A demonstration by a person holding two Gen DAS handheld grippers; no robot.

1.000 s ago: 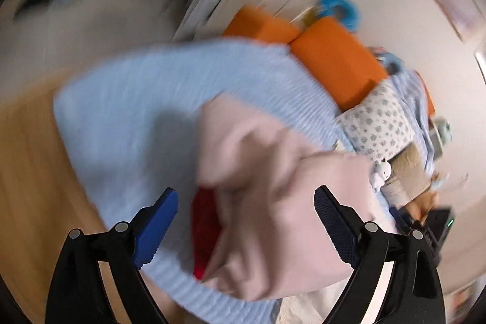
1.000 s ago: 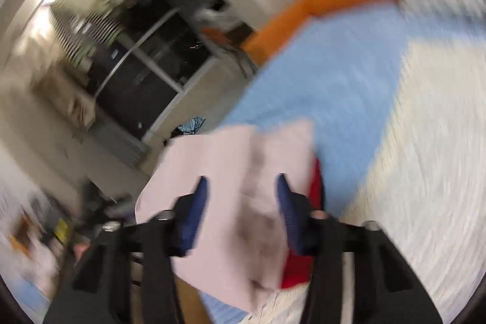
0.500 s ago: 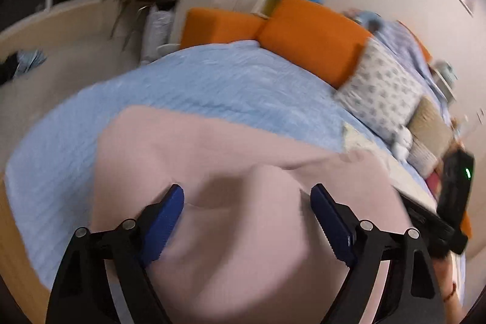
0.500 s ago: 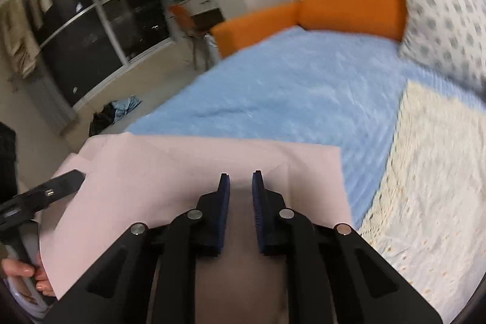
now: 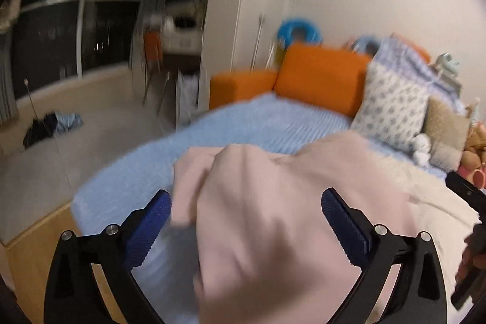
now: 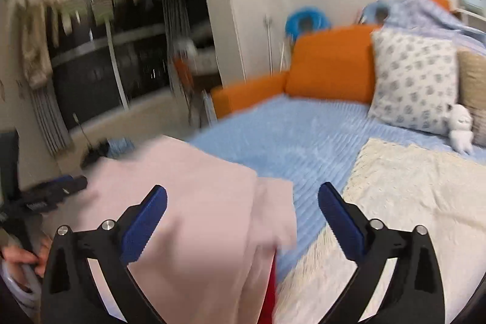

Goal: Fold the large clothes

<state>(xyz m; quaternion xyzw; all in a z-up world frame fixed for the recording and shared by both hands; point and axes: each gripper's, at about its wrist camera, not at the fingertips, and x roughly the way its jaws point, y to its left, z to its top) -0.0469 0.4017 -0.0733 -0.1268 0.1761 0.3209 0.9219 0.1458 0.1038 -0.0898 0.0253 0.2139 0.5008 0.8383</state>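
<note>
A pale pink garment (image 5: 288, 220) lies folded on the near end of the blue bedspread (image 5: 243, 123). My left gripper (image 5: 246, 220) is open, its blue pads on either side of the cloth, not pinching it. In the right wrist view the pink garment (image 6: 197, 202) lies under and between the pads of my right gripper (image 6: 243, 214), which is open wide. A strip of red fabric (image 6: 270, 293) shows beneath the pink cloth's right edge. The left gripper (image 6: 54, 190) shows at the left edge of the right wrist view.
Orange cushions (image 5: 322, 81) and a patterned pillow (image 5: 391, 108) line the bed's far side. A cream fuzzy blanket (image 6: 395, 202) covers the bed's right part. Soft toys (image 6: 460, 126) sit by the pillows. Wooden floor (image 5: 27, 260) lies at the left, clothes (image 5: 51, 126) heaped farther away.
My right gripper has gone from shut on the pink cloth to wide open. Both cameras have tilted up and pulled back; the garment now rests on the bed.
</note>
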